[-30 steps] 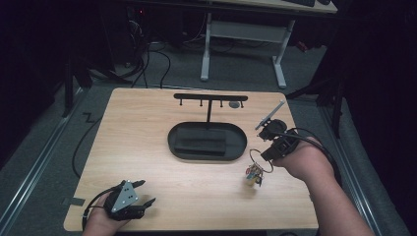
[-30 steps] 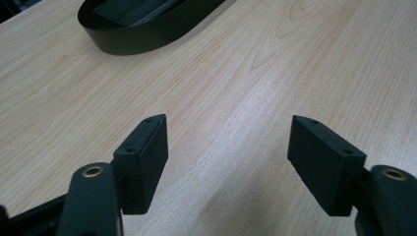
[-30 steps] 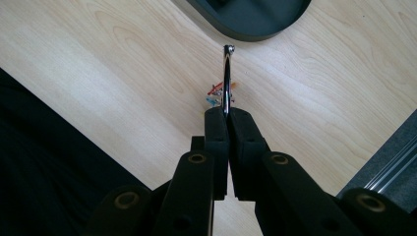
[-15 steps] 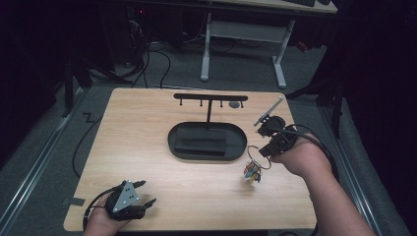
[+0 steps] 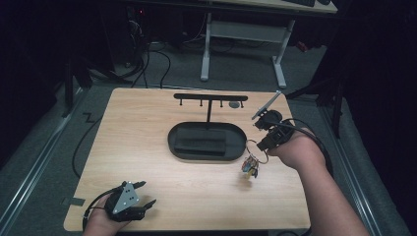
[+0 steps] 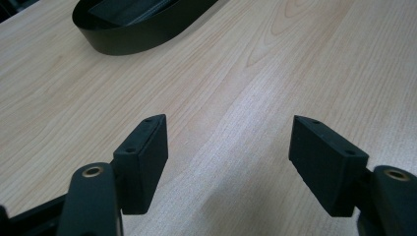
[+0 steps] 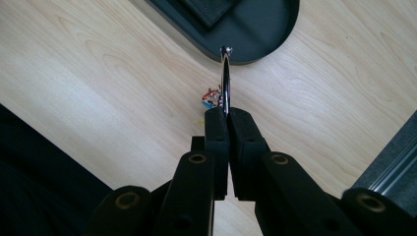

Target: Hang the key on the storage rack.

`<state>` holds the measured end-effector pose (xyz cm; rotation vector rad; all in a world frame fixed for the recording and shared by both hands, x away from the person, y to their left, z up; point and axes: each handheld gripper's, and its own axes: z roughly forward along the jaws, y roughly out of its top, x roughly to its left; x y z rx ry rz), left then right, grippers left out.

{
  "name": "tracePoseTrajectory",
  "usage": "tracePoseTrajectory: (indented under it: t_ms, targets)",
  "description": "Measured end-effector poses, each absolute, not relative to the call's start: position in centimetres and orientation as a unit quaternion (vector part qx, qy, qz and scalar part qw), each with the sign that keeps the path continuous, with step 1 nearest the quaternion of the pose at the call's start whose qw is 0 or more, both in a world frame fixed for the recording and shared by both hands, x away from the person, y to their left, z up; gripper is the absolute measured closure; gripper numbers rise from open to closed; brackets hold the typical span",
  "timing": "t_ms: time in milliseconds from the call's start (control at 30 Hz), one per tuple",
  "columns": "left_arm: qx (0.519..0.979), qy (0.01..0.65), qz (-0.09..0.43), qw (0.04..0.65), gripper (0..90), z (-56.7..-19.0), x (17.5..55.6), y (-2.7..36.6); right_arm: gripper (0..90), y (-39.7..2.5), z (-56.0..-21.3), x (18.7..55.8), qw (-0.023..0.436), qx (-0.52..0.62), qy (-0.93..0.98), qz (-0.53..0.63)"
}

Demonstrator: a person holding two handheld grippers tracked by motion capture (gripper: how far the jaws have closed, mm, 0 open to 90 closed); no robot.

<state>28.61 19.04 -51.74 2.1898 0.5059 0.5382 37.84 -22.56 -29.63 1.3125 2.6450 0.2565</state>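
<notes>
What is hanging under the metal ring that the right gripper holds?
Under the key ring, pinched in the right gripper, hangs a small colourful charm, just above the wooden table. In the right gripper view the jaws cover most of the charm, so its shape stays unclear.

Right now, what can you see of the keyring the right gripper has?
The keyring is a thin, shiny metal loop with a small cluster of colourful charms hanging below it. The right hand-held gripper is shut on the loop's edge, seen edge-on in the right gripper view. It hangs above the wooden table, just right of the black oval tray, apart from it.
</notes>
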Motion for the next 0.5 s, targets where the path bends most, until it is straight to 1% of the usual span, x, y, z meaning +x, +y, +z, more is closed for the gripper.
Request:
tracePoseTrajectory:
  t_ms: [233,367,500]
  targets:
    - [0.866,0.203,0.211,0.406,31.3,-51.8,28.8,19.1,87.8,-22.2,-29.0,39.4,0.094,0.442,0.888,0.086]
    - [0.866,0.203,0.211,0.405,31.3,-51.8,28.8,19.1,87.8,-21.9,-28.0,40.2,0.109,0.442,0.885,0.097]
    - [0.867,0.203,0.212,0.403,31.3,-51.7,28.6,19.1,87.8,-21.6,-27.7,40.9,0.112,0.444,0.883,0.102]
